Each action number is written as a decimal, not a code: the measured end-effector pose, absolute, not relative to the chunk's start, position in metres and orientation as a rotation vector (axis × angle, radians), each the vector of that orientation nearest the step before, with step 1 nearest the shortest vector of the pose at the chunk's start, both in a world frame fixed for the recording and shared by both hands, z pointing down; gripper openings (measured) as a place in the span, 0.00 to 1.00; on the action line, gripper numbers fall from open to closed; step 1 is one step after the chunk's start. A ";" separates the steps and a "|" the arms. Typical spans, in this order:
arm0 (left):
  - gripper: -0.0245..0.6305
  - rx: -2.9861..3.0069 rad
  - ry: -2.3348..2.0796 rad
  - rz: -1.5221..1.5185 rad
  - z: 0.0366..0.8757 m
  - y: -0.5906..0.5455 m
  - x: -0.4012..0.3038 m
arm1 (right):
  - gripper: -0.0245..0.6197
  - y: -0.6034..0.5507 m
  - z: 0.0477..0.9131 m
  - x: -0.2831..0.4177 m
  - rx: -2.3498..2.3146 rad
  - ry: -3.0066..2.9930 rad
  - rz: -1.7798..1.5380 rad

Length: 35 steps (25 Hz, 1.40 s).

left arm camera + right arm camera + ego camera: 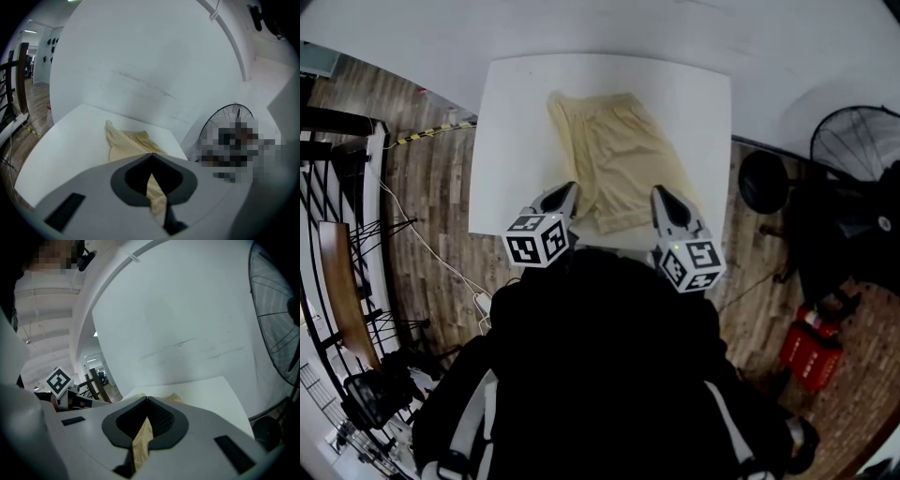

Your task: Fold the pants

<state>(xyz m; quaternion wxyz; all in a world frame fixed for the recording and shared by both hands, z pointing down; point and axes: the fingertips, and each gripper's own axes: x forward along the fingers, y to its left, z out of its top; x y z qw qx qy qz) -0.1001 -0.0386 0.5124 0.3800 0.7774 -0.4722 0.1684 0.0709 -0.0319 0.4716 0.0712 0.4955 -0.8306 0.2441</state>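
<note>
Beige pants (614, 159) lie spread on the white table (516, 122), waistband toward the far side, leg ends toward me. My left gripper (568, 191) is at the near left leg end, my right gripper (660, 193) at the near right one. In the left gripper view the jaws meet at the tip and the left gripper (151, 157) is shut on a strip of the pants (123, 143). The right gripper (146, 401) is likewise shut on a fold of the pants (141, 442) that hangs between its jaws.
A white wall stands behind the table. A black floor fan (859, 141) and a dark round stool (764, 180) stand to the right, a red case (811, 352) nearer me. Wooden floor with a cable (422, 244) lies to the left.
</note>
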 end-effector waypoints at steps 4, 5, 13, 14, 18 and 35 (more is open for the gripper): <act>0.05 2.006 -1.164 0.425 0.506 -0.036 -0.071 | 0.05 -0.030 0.473 0.089 1.518 -2.492 0.755; 0.05 2.011 -1.155 0.425 0.505 -0.036 -0.064 | 0.05 -0.030 0.474 0.093 1.522 -2.491 0.759; 0.05 2.035 -1.064 0.414 0.502 -0.029 0.004 | 0.05 -0.021 0.483 0.133 1.549 -2.474 0.788; 0.05 2.036 -1.052 0.418 0.504 -0.029 0.012 | 0.05 -0.021 0.484 0.138 1.555 -2.469 0.792; 0.05 2.030 -1.019 0.437 0.513 -0.026 0.045 | 0.05 -0.020 0.489 0.160 1.577 -2.456 0.818; 0.05 1.953 -0.942 0.477 0.557 -0.034 0.151 | 0.05 -0.009 0.508 0.257 1.684 -2.369 0.877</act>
